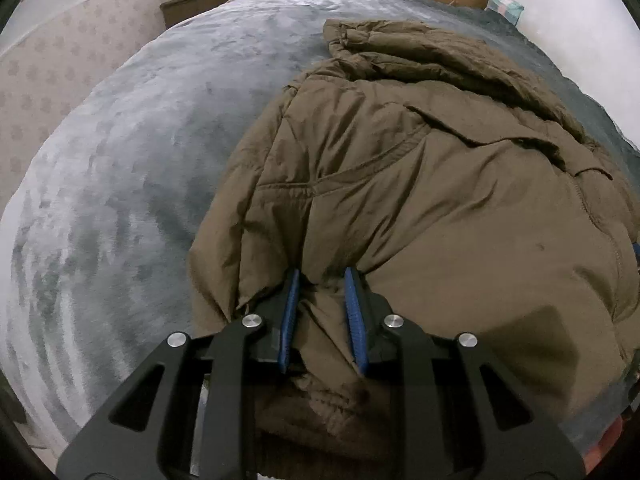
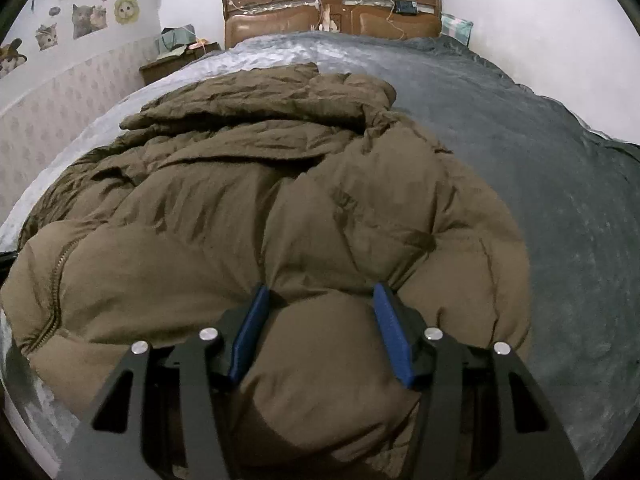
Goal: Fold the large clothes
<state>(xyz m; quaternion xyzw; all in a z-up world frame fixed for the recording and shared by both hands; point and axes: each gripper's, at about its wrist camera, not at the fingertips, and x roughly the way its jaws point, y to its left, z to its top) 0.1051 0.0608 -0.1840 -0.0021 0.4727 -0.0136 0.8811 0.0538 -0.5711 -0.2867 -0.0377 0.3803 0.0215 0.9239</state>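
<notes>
Jacket position: the brown padded jacket (image 1: pixel 420 184) is spread on the grey blanket (image 1: pixel 120 168) of the bed; its near hem lies at both grippers, and its hood or collar end points toward the wooden headboard (image 2: pixel 332 16).
Left gripper: the left gripper (image 1: pixel 322 276) is seen pinching a narrow ridge of the hem; the blue pads (image 1: pixel 290 308) press into the fabric from both sides.
Right gripper: the right gripper (image 2: pixel 320 290) is seen partly closed around a thick bulge of padding; the cloth is puckered at both pads (image 2: pixel 250 336), so a grip is judged to be taken.
Risk, layers: only the top layer may be caught by the left pinch, because the ridge is thin; the lower layer would then be left behind when the hem is lifted.
Risk, slipping: the puffy filling may be squeezed out of the right jaws, because the fabric is smooth and the bulge is wide.
Risk, uneven fold: if the two hands are not raised together, a crooked fold may be produced.
Risk, zipper: the zipper (image 2: pixel 56 280) lies near the left edge of the right view and may be twisted under the fold.
Containers: a pale green bag (image 2: pixel 176 40) is seen on the bedside cabinet (image 2: pixel 176 62); what is inside cannot be told.
</notes>
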